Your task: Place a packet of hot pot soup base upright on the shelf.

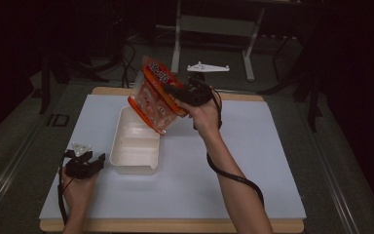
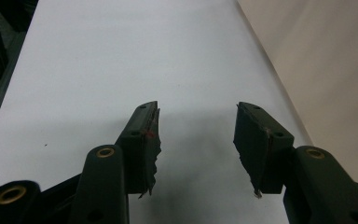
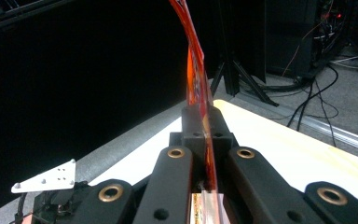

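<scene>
Right tool (image 1: 177, 92) clamped on orange-red printed plastic snack bag (image 1: 157, 95), tilted over cream rectangular plastic tray (image 1: 135, 141). Left tool (image 1: 97, 160) wide open, empty, just left of tray on white bench (image 1: 253, 156).

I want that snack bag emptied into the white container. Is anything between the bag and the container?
Nothing visible. The right gripper holds the orange bag tilted above the white container, whose opening is unobstructed; the left gripper sits open beside it.
</scene>
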`<state>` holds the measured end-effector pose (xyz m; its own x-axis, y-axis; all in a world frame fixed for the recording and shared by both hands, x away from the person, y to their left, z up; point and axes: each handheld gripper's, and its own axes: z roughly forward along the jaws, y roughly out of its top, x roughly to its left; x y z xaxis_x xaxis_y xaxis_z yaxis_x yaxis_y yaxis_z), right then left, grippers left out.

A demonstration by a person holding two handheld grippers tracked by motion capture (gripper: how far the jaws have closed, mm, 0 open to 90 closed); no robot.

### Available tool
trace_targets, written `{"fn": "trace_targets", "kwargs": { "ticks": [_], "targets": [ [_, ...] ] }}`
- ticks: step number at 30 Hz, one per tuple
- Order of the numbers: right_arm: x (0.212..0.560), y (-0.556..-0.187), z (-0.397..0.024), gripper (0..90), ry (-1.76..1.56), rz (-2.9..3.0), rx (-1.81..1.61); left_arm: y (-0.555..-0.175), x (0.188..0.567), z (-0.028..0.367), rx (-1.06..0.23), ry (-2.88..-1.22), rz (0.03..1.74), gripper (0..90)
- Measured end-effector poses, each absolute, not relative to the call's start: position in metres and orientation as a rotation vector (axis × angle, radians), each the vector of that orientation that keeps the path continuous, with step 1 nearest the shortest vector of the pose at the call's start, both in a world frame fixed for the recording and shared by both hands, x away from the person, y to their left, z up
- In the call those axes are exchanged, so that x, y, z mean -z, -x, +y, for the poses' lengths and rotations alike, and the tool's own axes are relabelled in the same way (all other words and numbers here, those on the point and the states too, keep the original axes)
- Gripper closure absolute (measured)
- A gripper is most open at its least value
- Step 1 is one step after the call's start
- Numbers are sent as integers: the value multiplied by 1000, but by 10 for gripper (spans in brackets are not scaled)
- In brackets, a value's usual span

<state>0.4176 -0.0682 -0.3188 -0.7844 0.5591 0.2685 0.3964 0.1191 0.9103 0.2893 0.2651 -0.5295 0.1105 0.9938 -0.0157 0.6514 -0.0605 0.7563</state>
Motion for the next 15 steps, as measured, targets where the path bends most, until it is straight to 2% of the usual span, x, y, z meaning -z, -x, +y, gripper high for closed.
{"fn": "trace_targets", "kwargs": {
  "ticks": [15],
  "targets": [
    [333, -423, -50, 900, -987, 2274, -1747, -289, 530, 265, -714, -1776, 1606, 502]
  ]
}}
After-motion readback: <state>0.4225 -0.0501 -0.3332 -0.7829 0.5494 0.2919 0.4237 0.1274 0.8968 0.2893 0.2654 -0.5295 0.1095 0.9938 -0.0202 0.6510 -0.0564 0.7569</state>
